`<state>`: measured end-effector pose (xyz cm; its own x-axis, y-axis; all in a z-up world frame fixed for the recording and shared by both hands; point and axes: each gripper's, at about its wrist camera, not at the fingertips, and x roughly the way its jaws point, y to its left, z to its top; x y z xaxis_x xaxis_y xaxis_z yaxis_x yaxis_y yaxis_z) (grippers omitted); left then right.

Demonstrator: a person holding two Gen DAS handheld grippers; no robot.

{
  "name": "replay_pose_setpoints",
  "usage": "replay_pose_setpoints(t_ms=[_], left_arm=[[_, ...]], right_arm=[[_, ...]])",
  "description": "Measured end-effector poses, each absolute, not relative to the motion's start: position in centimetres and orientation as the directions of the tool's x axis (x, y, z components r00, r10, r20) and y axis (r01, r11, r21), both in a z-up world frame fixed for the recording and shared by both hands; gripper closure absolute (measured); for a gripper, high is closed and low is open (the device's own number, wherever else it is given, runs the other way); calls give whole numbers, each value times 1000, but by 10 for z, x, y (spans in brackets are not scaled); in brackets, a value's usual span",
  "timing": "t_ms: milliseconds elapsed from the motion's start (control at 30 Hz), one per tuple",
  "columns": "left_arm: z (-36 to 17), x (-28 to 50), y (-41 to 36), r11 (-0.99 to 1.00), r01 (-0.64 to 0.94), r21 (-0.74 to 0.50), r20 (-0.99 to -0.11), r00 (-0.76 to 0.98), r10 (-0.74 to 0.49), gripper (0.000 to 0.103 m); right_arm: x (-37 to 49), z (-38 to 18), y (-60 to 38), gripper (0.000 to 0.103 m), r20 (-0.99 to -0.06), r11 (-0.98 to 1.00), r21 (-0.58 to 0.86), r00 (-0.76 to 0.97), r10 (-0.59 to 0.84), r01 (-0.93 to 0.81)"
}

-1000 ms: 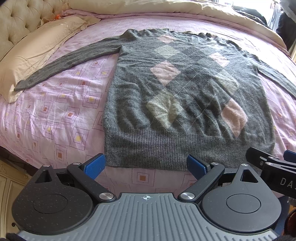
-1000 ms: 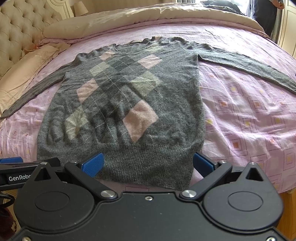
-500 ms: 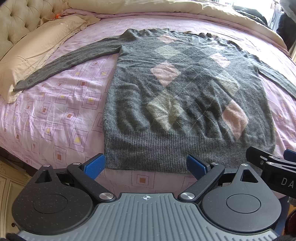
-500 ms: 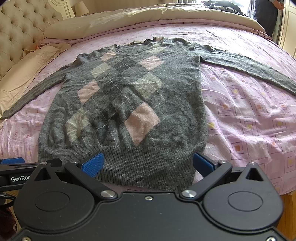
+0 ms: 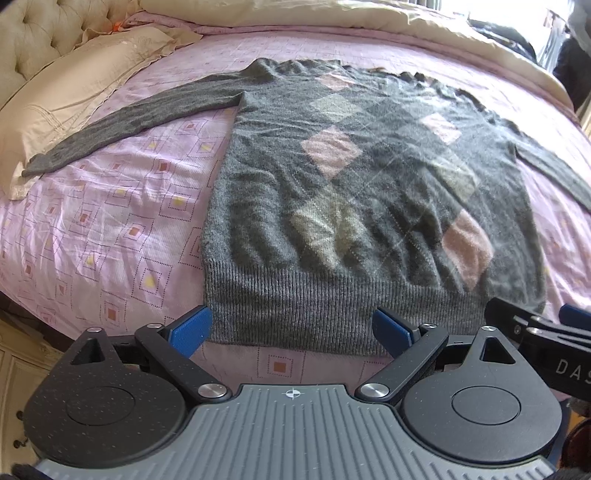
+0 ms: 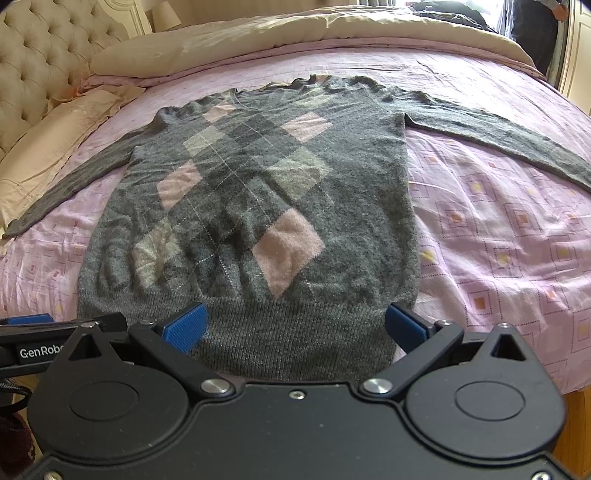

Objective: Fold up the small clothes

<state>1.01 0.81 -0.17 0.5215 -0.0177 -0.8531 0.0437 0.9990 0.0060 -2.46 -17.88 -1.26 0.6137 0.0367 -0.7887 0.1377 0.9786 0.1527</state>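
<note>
A grey argyle sweater (image 5: 369, 206) with pink and pale diamonds lies flat, front up, on the bed, both sleeves spread out sideways; it also shows in the right wrist view (image 6: 258, 206). My left gripper (image 5: 291, 326) is open and empty, its blue pads just above the left half of the ribbed hem. My right gripper (image 6: 295, 326) is open and empty over the right half of the hem. The right gripper's tip (image 5: 535, 325) shows at the right edge of the left wrist view, and the left gripper's tip (image 6: 55, 325) at the left edge of the right wrist view.
The bed has a pink patterned sheet (image 5: 110, 206), also in the right wrist view (image 6: 509, 236). A beige pillow (image 5: 74, 96) lies at the left by a tufted headboard (image 6: 48, 59). A cream duvet (image 6: 258, 33) is bunched at the far side. The bed's near edge drops off below the hem.
Both grippers have moved slightly forward toward the sweater's hem. The sweater has not moved and both grippers stay open.
</note>
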Motion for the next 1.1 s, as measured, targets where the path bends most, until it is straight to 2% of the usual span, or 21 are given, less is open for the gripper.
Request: replay_pose_setpoints(t_ms=[67, 200, 367, 433, 633, 833, 933, 1100], left_arm=[[-1, 12, 12, 999, 31, -19, -848, 528, -32, 17], [3, 23, 27, 998, 21, -56, -835, 547, -58, 19], [10, 46, 59, 999, -46, -18, -787, 617, 14, 19], [13, 57, 78, 996, -88, -20, -759, 649, 42, 20], [15, 90, 146, 981, -156, -118, -673, 739, 37, 20], [8, 129, 214, 965, -254, -70, -663, 735, 145, 21], [2, 150, 257, 944, -315, -96, -675, 717, 171, 27], [-9, 180, 319, 902, -402, -160, -694, 695, 186, 29]], right_arm=[[-22, -12, -179, 1, -789, 980, 147, 614, 32, 137], [-12, -7, -180, 4, -771, 977, 177, 634, 62, 120], [18, 1, -181, 4, -694, 950, 310, 688, 213, 18], [37, 1, -177, 4, -689, 944, 331, 681, 246, -6], [80, -6, -154, 4, -698, 972, 231, 691, 188, -31], [116, -16, -131, 4, -676, 981, 167, 714, 183, -94], [130, -19, -118, 4, -664, 983, 139, 725, 184, -122], [148, -23, -102, 4, -658, 976, 142, 722, 216, -162]])
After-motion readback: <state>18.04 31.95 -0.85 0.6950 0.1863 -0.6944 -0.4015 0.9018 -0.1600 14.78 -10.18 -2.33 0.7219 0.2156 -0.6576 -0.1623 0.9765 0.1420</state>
